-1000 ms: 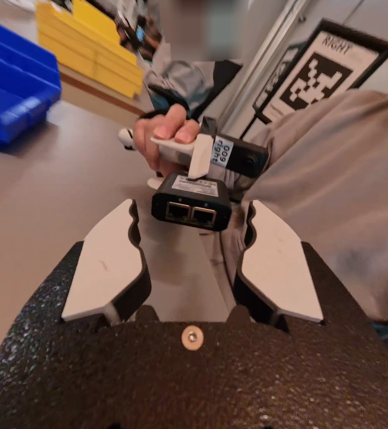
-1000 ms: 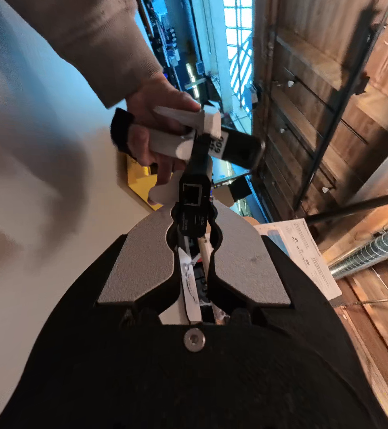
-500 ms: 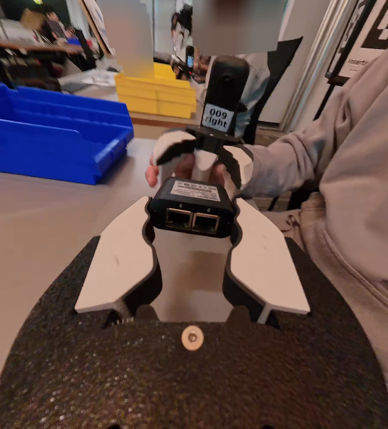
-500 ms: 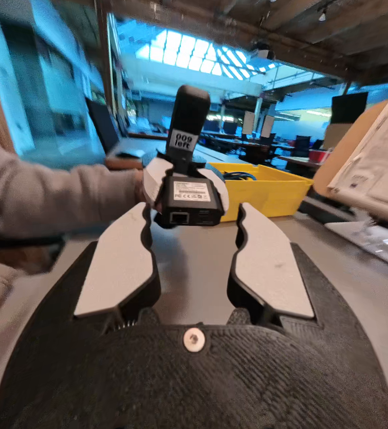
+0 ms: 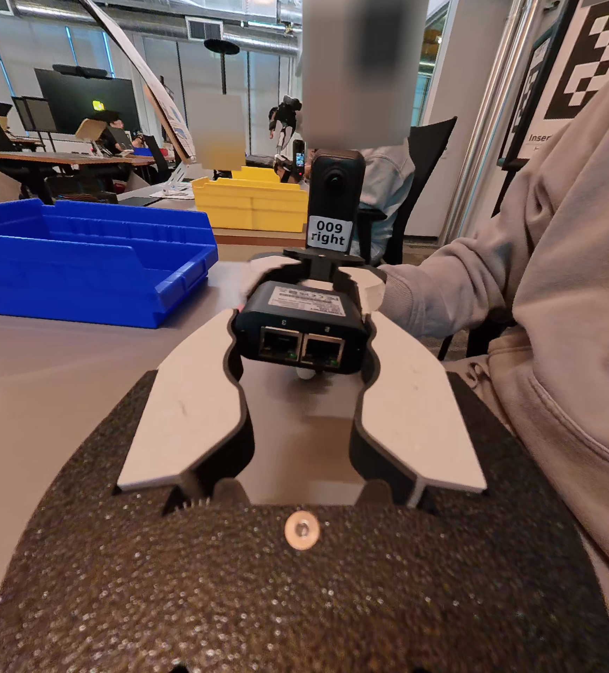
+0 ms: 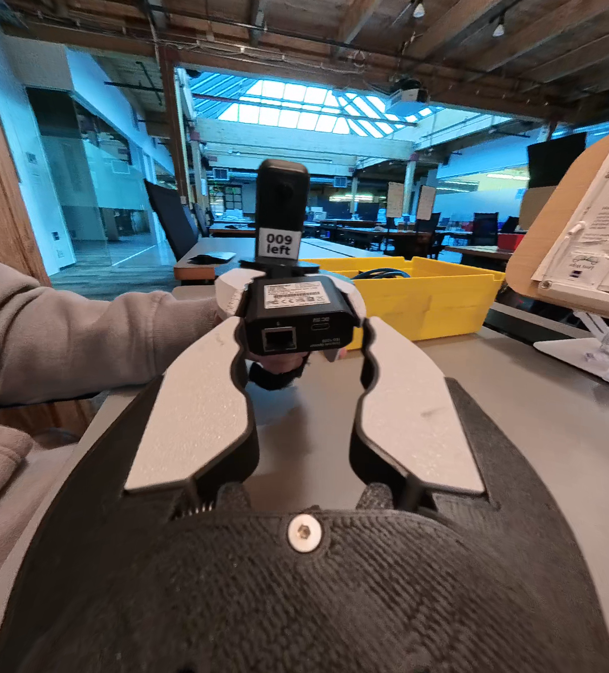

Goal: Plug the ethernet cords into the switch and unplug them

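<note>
Left wrist view: the left gripper (image 5: 301, 338) clamps the black ethernet switch (image 5: 306, 306) between its fingertips and holds it above the grey table (image 5: 40, 364), with the switch's two side-by-side ports (image 5: 301, 344) facing the camera. Beyond it, the right gripper (image 6: 301, 327) meets the same switch from the opposite end. Its fingers bracket the face that has one ethernet port, but I cannot tell whether they are pressing the casing or only sitting beside it. A person's beige sleeve (image 5: 441, 291) reaches in behind the right gripper. A blue bin (image 5: 88, 262) sits on the table to the left, well apart from the switch. Farther back is a yellow bin (image 6: 423, 291) with a blue cable (image 6: 379, 273) lying in it. A document stand (image 6: 568, 236) sits at the table's right edge.
</note>
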Motion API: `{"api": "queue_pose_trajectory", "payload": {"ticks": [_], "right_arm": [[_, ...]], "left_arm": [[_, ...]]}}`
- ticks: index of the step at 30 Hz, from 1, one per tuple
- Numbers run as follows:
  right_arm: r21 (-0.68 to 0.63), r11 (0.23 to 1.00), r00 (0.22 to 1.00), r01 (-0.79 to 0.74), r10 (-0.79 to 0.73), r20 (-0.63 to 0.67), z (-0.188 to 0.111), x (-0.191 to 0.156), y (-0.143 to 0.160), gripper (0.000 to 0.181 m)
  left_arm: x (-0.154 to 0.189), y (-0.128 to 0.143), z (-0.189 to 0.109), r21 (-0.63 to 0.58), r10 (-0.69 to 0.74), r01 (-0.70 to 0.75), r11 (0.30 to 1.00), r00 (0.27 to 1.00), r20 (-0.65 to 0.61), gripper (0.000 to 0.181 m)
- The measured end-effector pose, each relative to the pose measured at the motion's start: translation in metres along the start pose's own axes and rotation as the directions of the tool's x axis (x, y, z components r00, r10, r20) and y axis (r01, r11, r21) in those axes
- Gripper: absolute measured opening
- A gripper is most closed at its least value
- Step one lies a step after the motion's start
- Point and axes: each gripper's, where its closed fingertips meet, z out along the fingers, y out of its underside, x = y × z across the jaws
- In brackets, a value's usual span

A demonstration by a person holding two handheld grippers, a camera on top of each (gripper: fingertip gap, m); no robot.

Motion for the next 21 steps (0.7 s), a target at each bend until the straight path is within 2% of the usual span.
{"api": "queue_pose_trajectory", "payload": {"ticks": [4, 7, 9, 10, 12, 13, 15, 17, 18, 19, 21], "right_arm": [[-0.024, 1.000, 1.000, 0.010, -0.010, 0.029, 0.000, -0.002, 0.002, 0.055], [-0.006, 1.000, 1.000, -0.009, 0.009, 0.025, -0.003, 0.001, 0.000, 0.055], [0.019, 1.000, 1.000, 0.010, -0.010, -0.008, -0.007, 0.008, -0.003, 0.055], [0.024, 1.000, 1.000, 0.014, -0.014, -0.015, -0.010, 0.010, -0.004, 0.055], [0.036, 0.999, 0.999, 0.032, -0.031, -0.039, -0.014, 0.015, -0.006, 0.055], [0.035, 0.998, 0.998, 0.050, -0.049, -0.033, -0.014, 0.013, -0.006, 0.055], [0.006, 0.995, 0.994, 0.095, -0.095, -0.045, -0.011, 0.012, -0.003, 0.055], [-0.033, 0.989, 0.988, 0.147, -0.148, -0.033, -0.008, 0.007, 0.003, 0.055], [-0.055, 0.983, 0.984, 0.174, -0.176, -0.039, -0.006, 0.007, 0.005, 0.055], [-0.072, 0.978, 0.980, 0.195, -0.197, -0.033, -0.005, 0.005, 0.008, 0.055], [-0.127, 0.963, 0.968, 0.236, -0.244, -0.056, -0.005, 0.010, 0.014, 0.055]], "left_arm": [[-0.001, 0.005, 0.000, -0.012, -0.003, 0.003, 1.000, 1.000, 0.002, 0.063], [-0.004, 0.007, 0.000, -0.050, -0.063, 0.064, 0.997, 0.998, 0.027, 0.064], [-0.008, 0.002, -0.003, -0.036, -0.141, 0.143, 0.989, 0.989, 0.052, 0.081], [-0.011, -0.001, -0.006, -0.028, -0.205, 0.207, 0.978, 0.977, 0.063, 0.081], [-0.024, 0.005, -0.011, -0.041, -0.408, 0.415, 0.909, 0.905, 0.117, 0.083], [-0.021, 0.009, -0.011, -0.057, -0.519, 0.525, 0.849, 0.850, 0.090, 0.080], [-0.007, 0.008, -0.007, -0.084, -0.688, 0.683, 0.726, 0.724, -0.057, 0.076], [0.004, 0.003, -0.004, -0.089, -0.765, 0.766, 0.637, 0.613, -0.198, 0.047], [0.004, 0.003, -0.003, -0.086, -0.782, 0.787, 0.610, 0.582, -0.223, 0.043], [0.001, 0.009, -0.001, -0.086, -0.789, 0.792, 0.605, 0.581, -0.198, 0.030], [-0.007, 0.015, -0.001, -0.064, -0.806, 0.807, 0.586, 0.573, -0.150, 0.027]]}}
